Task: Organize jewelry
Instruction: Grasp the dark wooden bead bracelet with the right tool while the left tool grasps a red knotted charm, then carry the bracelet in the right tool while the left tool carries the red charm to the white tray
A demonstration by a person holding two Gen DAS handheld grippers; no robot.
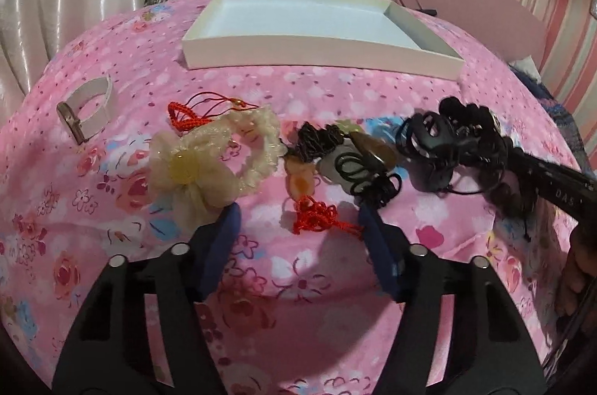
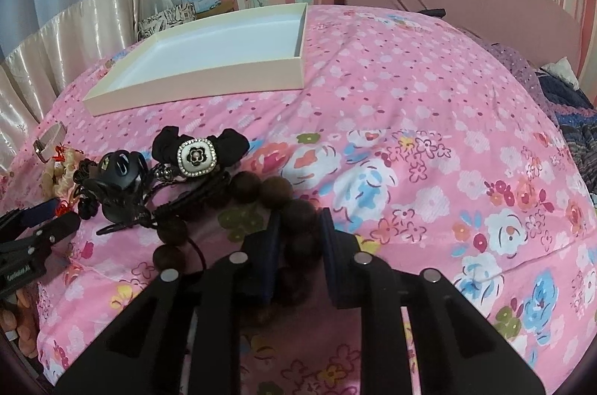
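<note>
Looks like you're on the first pick, since the one box on the bed is empty. Your left hand-held gripper sits apart around the red knot, in front of the box. Your right hand-held gripper straddles the bead bracelet, not clamped; pinch, then lift boxward.

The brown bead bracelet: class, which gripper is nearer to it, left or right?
Right. The right gripper has its fingers on either side of the brown bead bracelet's beads. The left gripper is over a red knotted cord, farther left.
</note>
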